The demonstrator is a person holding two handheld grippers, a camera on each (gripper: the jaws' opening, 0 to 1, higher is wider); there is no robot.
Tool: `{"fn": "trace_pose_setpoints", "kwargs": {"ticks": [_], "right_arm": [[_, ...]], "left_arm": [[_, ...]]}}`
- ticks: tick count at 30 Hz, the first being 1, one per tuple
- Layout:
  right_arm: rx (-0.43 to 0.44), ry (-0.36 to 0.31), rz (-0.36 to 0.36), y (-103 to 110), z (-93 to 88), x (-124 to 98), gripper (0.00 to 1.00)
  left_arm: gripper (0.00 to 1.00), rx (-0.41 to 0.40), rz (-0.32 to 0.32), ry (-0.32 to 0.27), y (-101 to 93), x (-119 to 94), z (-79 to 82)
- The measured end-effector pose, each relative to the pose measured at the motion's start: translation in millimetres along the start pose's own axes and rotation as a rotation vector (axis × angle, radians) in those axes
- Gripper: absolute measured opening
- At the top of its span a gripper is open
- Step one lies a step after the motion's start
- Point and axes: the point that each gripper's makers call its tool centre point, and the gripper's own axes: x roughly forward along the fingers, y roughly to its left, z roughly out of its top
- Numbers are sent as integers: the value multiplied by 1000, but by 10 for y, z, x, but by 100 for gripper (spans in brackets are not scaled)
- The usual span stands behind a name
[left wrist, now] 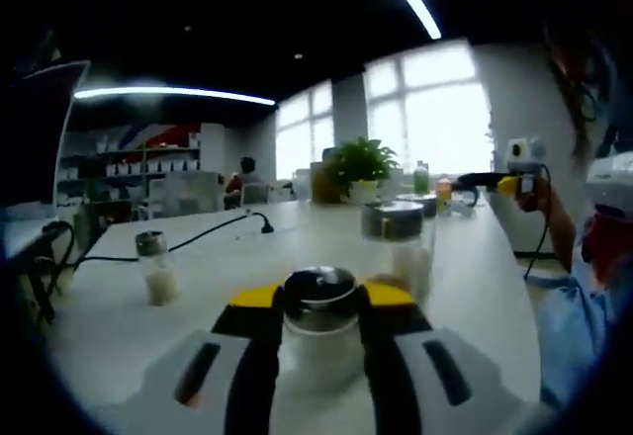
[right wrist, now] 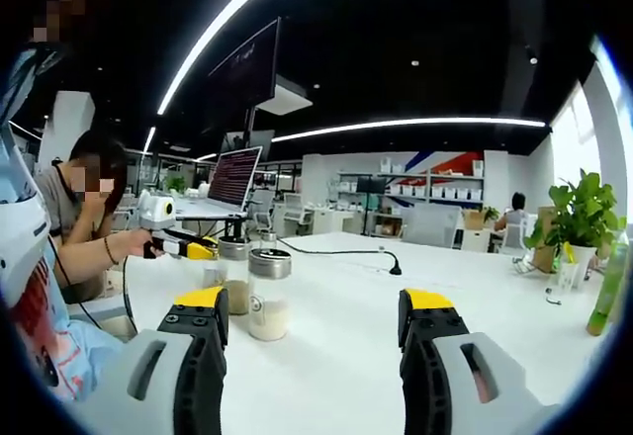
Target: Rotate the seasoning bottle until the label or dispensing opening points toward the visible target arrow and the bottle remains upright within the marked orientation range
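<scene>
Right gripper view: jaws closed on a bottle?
No. The right gripper stands open with bare white table between its jaws; the nearest seasoning bottle stands further off, to the left of the gap.

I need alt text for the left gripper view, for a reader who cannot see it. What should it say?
The left gripper closes its yellow-tipped jaws around a seasoning bottle with a dark lid, on a white table. Another shaker stands apart to the left, a taller jar behind, and a potted plant near bright windows.
</scene>
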Motion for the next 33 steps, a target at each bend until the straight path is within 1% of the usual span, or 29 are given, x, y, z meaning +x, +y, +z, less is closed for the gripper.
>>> {"fn": "trace_pose_setpoints", "kwargs": {"ticks": [6,13,16,22,27,30,32,33], "right_arm": [[3,18,11,21,-50,44,72],[15,16,19,15,-59,81,72],[14,22,21,14,-71,90,72],[16,25,20,7,-82,110,72],[16,28,18,2,-88,119,72],[18,29,21,8,-97,126,72],[17,33,21,8,-108,130,72],[16,34,20,7,-112,130,72]], "left_arm": [[32,-4,-35,4,20,47,7],[32,-5,-97,8,38,63,4],[32,-4,-118,4,38,65,8],[32,-5,-154,17,50,72,13],[32,-11,-161,25,37,72,7],[32,-11,-159,13,44,68,6],[32,-54,-157,18,53,69,-6],[32,-63,-157,17,57,69,-8]]}}
